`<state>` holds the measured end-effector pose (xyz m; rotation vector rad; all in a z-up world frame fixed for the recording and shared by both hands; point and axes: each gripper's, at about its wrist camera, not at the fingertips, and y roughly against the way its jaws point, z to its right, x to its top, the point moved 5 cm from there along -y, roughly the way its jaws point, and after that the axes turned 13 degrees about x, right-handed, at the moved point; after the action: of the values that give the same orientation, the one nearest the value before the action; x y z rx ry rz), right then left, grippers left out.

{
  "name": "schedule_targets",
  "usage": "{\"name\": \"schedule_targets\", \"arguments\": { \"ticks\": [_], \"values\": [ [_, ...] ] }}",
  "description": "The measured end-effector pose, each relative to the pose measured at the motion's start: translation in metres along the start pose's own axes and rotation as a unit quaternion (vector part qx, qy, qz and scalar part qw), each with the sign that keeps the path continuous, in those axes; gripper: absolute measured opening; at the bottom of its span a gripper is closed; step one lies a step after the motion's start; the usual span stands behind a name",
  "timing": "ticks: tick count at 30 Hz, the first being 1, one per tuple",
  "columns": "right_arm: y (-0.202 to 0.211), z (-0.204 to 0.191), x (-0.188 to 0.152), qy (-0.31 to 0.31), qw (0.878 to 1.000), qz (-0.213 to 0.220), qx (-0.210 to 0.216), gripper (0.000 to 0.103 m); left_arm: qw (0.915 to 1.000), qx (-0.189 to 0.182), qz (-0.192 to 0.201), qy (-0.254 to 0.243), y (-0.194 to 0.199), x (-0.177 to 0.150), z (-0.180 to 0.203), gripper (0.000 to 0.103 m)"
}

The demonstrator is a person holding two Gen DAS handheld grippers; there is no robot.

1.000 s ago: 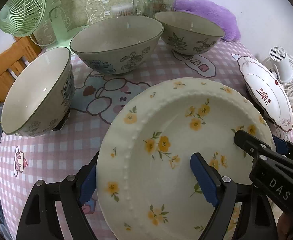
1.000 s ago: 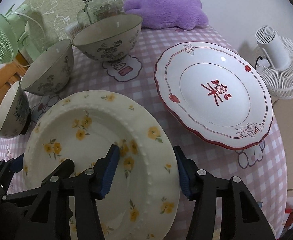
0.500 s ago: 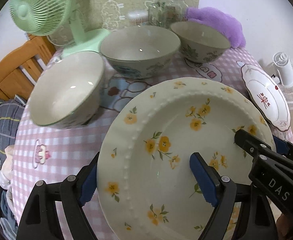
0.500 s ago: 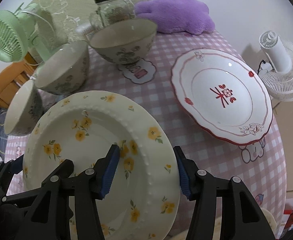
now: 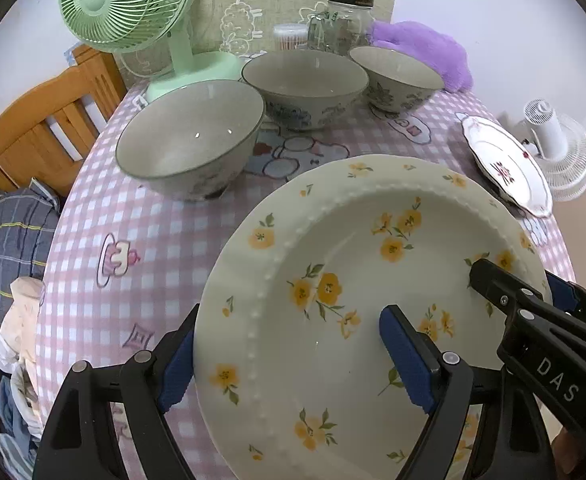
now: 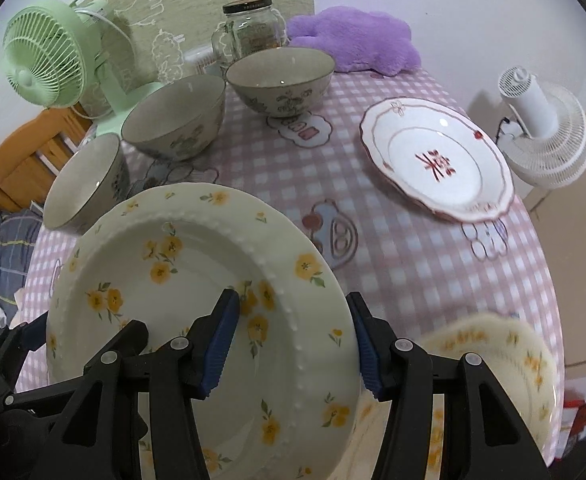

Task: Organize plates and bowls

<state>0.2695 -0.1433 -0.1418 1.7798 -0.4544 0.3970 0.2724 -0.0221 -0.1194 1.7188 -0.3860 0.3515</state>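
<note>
A cream plate with yellow flowers (image 5: pixel 357 280) is held up off the table by both grippers. My left gripper (image 5: pixel 289 356) is shut on its left rim, and my right gripper (image 6: pixel 293 336) is shut on its right rim (image 6: pixel 317 320). A second yellow-flower plate (image 6: pixel 493 360) lies below on the table's near right edge. A white plate with red trim (image 6: pixel 437 160) lies at the right, also seen in the left wrist view (image 5: pixel 505 164). Three grey-rimmed bowls (image 5: pixel 191 144) (image 5: pixel 305 84) (image 5: pixel 397 72) stand in a row at the back left.
The round table has a pink checked cloth (image 5: pixel 153 240). A green fan (image 5: pixel 129 4), a glass jar (image 5: pixel 341 20) and a purple plush (image 5: pixel 421 52) stand at the back. A white fan (image 6: pixel 545 128) sits off the right edge. A wooden chair (image 5: pixel 41 124) is at the left.
Both grippers have lifted the flowered plate up and back from the table. A second flowered plate now shows beneath it at the near right. The bowls and red-trim plate look farther away.
</note>
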Motion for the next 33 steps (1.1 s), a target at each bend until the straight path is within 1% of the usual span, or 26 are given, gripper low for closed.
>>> {"name": "schedule_targets", "arguments": {
  "ticks": [7,12,15,21,25,33],
  "values": [
    [0.030,-0.002,-0.033,-0.026,0.999,0.015,-0.023,0.058,0.9992,-0.021,0.013,-0.031,0.023,-0.021,0.003,0.086],
    [0.048,0.007,-0.046,-0.034,0.999,0.023,-0.027,0.058,0.9987,-0.022,0.021,-0.040,0.041,-0.031,0.016,0.086],
    [0.063,0.017,-0.050,-0.030,0.999,0.026,-0.024,0.058,0.9988,-0.018,0.027,-0.036,0.053,-0.036,0.028,0.086],
    [0.084,0.046,-0.052,-0.009,0.999,0.025,-0.018,0.058,0.9995,-0.013,0.026,-0.010,0.071,-0.044,0.060,0.086],
    [0.094,0.066,-0.052,0.007,1.000,0.020,-0.014,0.058,0.9997,-0.012,0.022,0.007,0.078,-0.049,0.081,0.086],
    [0.108,0.105,-0.054,0.020,1.000,0.020,-0.009,0.058,0.9995,-0.011,0.024,0.018,0.087,-0.054,0.119,0.086]
  ]
}}
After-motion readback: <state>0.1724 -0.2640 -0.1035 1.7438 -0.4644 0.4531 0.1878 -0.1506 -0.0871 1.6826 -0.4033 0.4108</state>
